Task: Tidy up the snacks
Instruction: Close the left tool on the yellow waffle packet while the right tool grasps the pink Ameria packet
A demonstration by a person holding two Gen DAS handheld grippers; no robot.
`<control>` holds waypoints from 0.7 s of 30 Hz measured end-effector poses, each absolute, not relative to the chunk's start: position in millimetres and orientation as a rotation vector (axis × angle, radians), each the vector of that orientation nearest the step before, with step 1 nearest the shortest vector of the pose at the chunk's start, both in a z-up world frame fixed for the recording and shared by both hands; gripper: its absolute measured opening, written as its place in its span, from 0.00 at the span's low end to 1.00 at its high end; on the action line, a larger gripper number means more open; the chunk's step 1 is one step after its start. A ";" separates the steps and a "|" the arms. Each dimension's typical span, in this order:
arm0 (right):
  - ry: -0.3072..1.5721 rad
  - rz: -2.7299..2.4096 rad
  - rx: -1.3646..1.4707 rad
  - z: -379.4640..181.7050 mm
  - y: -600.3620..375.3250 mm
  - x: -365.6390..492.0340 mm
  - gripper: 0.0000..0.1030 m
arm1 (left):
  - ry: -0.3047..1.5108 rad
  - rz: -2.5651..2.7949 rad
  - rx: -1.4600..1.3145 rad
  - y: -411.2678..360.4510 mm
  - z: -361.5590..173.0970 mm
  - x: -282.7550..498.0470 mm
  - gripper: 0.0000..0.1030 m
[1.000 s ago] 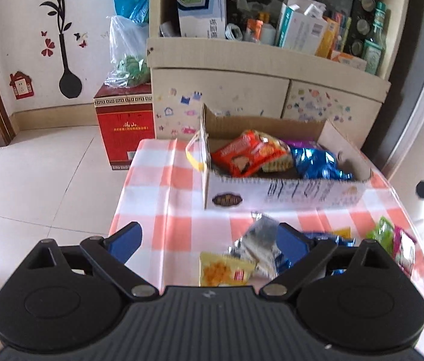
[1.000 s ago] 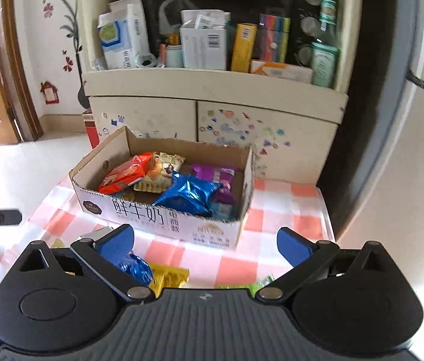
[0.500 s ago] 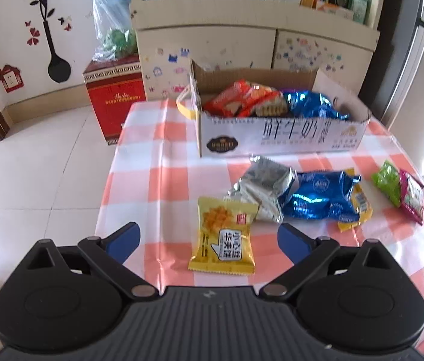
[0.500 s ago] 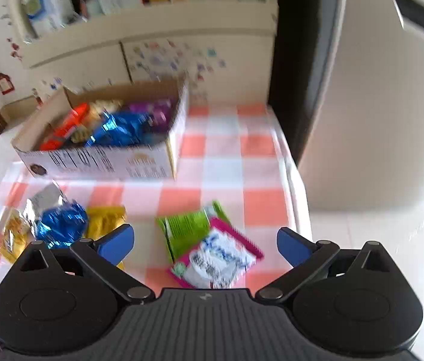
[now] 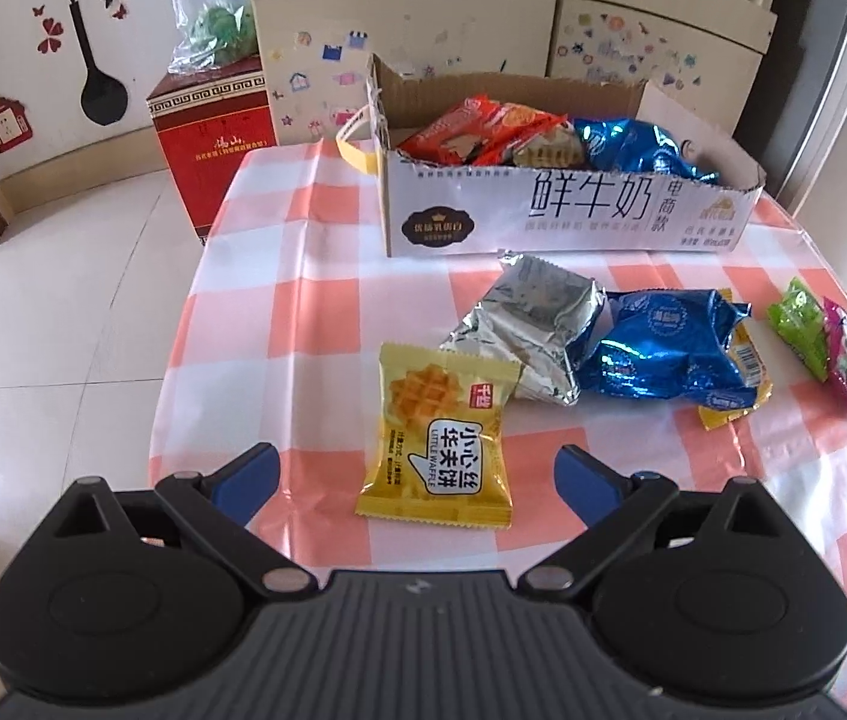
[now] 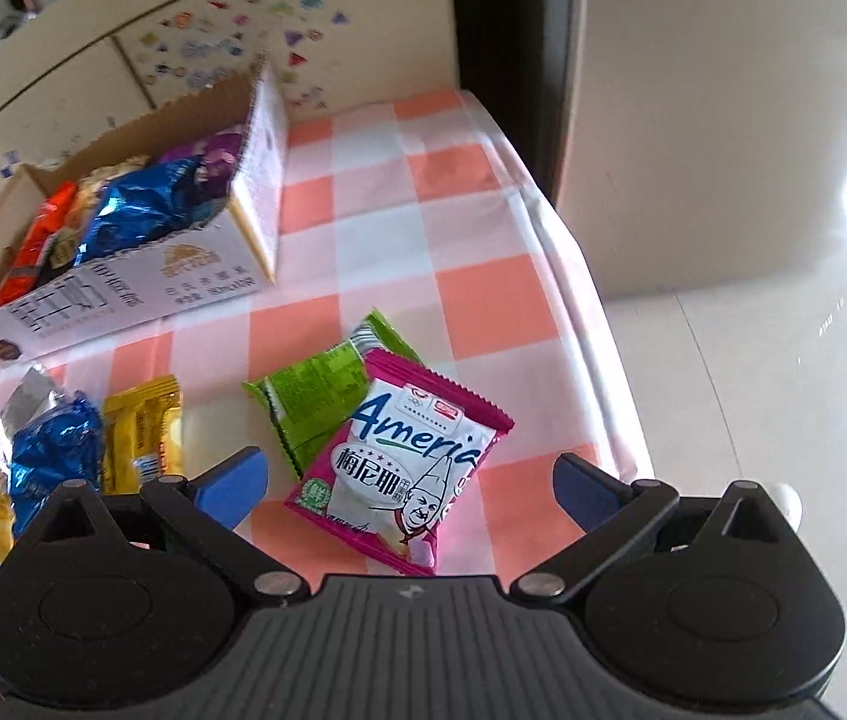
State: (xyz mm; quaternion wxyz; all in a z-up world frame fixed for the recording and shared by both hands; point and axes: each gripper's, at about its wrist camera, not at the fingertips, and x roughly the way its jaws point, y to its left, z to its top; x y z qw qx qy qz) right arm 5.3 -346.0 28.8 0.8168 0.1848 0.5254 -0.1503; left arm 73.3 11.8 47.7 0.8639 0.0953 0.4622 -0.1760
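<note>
- Over the checked tablecloth [image 5: 315, 312], my left gripper [image 5: 416, 471] gapes wide, holding nothing, above the yellow waffle packet [image 5: 438, 447].
- My right gripper [image 6: 408, 483] hangs wide apart, unladen, over the pink Ameria packet [image 6: 405, 462], which overlaps the green packet [image 6: 312, 396].
- Behind them stands the milk carton box [image 5: 573, 216], holding snacks.

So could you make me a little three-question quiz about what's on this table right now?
1. True or false: the left gripper is shut on the yellow waffle packet.
2. Which packet lies partly on top of the green packet? A) the silver packet B) the pink Ameria packet C) the blue packet
3. Fill in: the loose snacks lie on the checked tablecloth, while others already sit in the ___.

Key
1. False: its fingers are spread, with the packet lying flat on the cloth.
2. B, the pink Ameria packet.
3. cardboard box.
</note>
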 end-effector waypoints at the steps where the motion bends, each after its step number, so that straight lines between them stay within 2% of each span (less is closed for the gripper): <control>1: 1.124 -0.319 0.405 26.9 -345.8 6.6 1.00 | 0.969 -0.368 0.201 10.6 46.1 74.4 0.95; 16: 1.173 -0.339 0.424 7.3 -342.6 18.9 1.00 | 0.974 -0.370 0.262 -12.9 24.4 84.7 0.95; 21: 1.180 -0.345 0.415 3.7 -341.0 22.0 0.97 | 0.976 -0.354 0.260 -15.5 16.8 89.5 0.95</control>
